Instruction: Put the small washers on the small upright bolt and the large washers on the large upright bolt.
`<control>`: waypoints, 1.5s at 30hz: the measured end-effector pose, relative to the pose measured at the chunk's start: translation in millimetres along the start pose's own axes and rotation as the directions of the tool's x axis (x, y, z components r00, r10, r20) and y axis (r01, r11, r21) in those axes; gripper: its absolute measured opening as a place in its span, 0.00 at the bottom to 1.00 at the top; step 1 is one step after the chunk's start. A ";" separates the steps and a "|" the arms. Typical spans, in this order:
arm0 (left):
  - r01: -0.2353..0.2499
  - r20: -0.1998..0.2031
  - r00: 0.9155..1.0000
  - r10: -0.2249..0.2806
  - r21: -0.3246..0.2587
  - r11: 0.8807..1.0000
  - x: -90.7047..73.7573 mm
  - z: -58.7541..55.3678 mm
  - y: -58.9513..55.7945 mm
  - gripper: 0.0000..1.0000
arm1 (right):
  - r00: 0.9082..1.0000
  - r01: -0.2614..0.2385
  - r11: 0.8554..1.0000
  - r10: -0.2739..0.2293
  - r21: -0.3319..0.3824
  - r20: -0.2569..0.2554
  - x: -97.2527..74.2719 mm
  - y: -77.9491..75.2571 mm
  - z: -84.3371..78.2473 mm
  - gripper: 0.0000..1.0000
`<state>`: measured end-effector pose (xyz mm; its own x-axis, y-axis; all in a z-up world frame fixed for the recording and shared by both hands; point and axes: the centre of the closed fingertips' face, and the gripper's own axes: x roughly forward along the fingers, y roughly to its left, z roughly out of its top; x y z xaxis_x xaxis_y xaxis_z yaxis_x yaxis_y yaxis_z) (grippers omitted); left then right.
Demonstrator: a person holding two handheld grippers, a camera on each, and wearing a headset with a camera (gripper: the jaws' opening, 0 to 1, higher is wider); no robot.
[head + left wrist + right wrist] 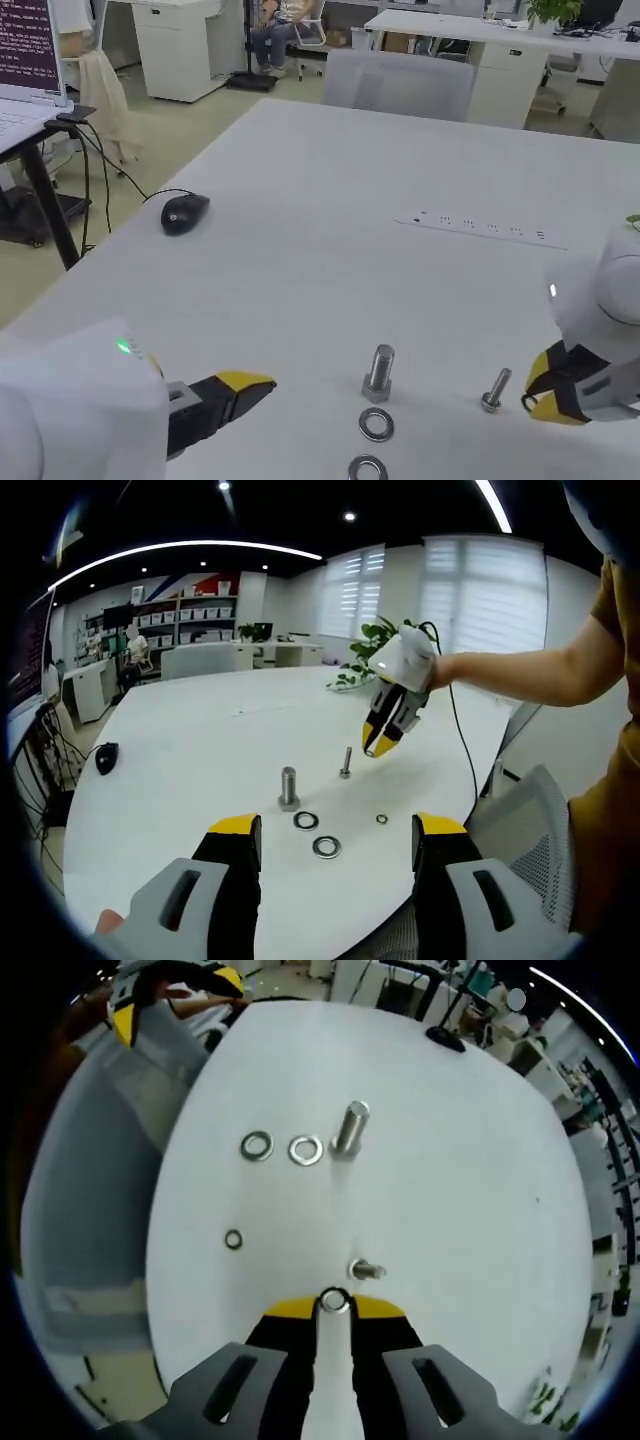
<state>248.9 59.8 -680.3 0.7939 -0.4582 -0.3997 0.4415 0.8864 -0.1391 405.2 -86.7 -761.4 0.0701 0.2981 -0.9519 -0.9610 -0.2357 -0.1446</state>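
**Q:** What is the state of the right gripper?
**A:** My right gripper has its jaws drawn together on a small washer, which is pinched at the yellow tips. The gripper hangs above the table. In the right gripper view the small bolt stands just beyond the tips.

**Q:** And the left?
**A:** My left gripper has its jaws wide apart, with nothing between them. It sits over the table's near edge and points toward the bolts.

**Q:** Where are the parts?
**A:** All of them sit close to the near edge.
- The large bolt stands upright on its head. The small bolt stands to its right, apart from it.
- Two large washers lie flat between the large bolt and the near edge. One is just beside the bolt's base and the other is nearer the edge.
- A loose small washer lies flat between the small bolt and the near edge.
- Both shanks are bare.

**Q:** Is any writing legible?
**A:** A laptop beyond the left edge shows lines of text on a dark purple screen, too small to read. A power strip lies toward the far right, and its markings are too small to read. A mouse rests near the left edge.
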 end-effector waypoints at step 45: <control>-0.022 -0.021 1.000 0.022 -0.037 0.999 3.0 -9.4 7.6 0.60 | 0.999 -0.037 0.999 0.036 -0.034 -0.027 37.4 -19.2 8.4 0.13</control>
<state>250.7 65.8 -691.1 0.7942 -0.4374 -0.4219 0.4077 0.8983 -0.1638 424.0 -63.3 -792.0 0.0426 0.2641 -0.9636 -0.9533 -0.2778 -0.1183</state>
